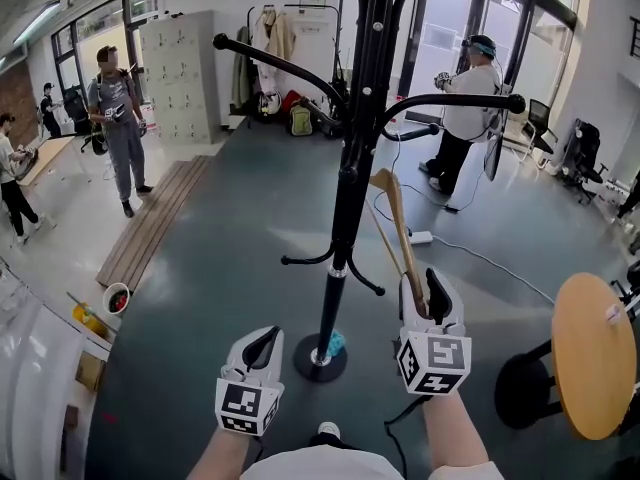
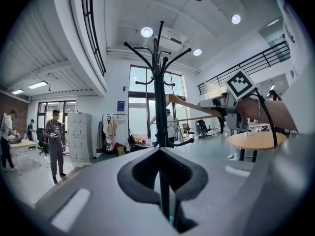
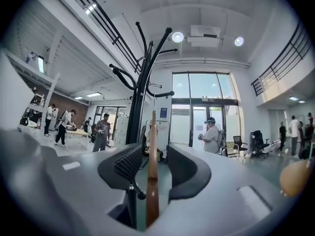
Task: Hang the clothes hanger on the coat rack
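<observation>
Lower right, right gripper (image 1: 430, 290) is clamping the wooden clothes hanger (image 1: 396, 218), seemingly just beside the coat rack (image 1: 352, 158) at centre. Lower left, left gripper (image 1: 262, 348) is hovering closed, empty.

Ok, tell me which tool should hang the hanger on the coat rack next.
Right. The right tool is shut on the wooden clothes hanger, which points up toward the arms of the coat rack. The left tool is shut on nothing, low beside the rack's pole.
</observation>
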A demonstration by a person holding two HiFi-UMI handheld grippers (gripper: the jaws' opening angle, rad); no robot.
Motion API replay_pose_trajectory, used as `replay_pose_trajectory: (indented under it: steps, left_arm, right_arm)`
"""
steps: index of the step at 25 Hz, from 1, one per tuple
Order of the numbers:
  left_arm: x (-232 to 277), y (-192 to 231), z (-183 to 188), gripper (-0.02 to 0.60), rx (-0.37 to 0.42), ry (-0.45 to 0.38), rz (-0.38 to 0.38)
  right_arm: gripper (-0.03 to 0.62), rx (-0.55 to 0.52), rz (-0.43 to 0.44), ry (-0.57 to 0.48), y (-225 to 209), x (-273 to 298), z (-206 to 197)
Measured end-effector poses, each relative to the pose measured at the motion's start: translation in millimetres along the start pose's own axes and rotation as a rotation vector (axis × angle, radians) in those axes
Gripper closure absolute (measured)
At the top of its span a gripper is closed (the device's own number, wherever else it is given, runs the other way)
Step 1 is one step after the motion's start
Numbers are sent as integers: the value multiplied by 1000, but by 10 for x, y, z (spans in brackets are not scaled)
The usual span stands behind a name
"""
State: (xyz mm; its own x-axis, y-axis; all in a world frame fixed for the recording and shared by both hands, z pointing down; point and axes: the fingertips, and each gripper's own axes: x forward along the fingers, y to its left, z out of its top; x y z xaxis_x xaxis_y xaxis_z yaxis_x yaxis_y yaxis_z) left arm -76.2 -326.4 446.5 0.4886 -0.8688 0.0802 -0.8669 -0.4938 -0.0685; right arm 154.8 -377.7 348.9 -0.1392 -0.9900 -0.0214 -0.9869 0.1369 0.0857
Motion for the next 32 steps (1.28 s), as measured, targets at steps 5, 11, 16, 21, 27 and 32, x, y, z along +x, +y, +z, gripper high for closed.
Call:
replay_pose_trajectory:
  steps: [5, 11, 16, 21, 27, 32]
  left_arm:
    - [-200, -65, -6, 581, -12, -8, -41]
    - [-469, -240, -8, 581, -9, -16, -102]
    - [-735, -338, -15, 581, -2, -19, -128]
    - [-950, -431, -94, 581, -2, -11, -161]
    - [-1167, -566, -69, 581, 7, -23, -180]
    - [-1389, -702, 26, 581, 17, -40, -170]
  right_arm:
    - [511, 48, -21, 71, 166, -405, -297]
    - [546, 72, -24, 144, 440, -859, -643]
    - [566, 91, -29, 204, 618, -1216, -891]
    - [566, 97, -31, 238, 766, -1500, -1052]
    - [567, 78, -27, 247, 889, -1785, -1092]
    - [568, 91, -11, 266, 974, -2036, -1140]
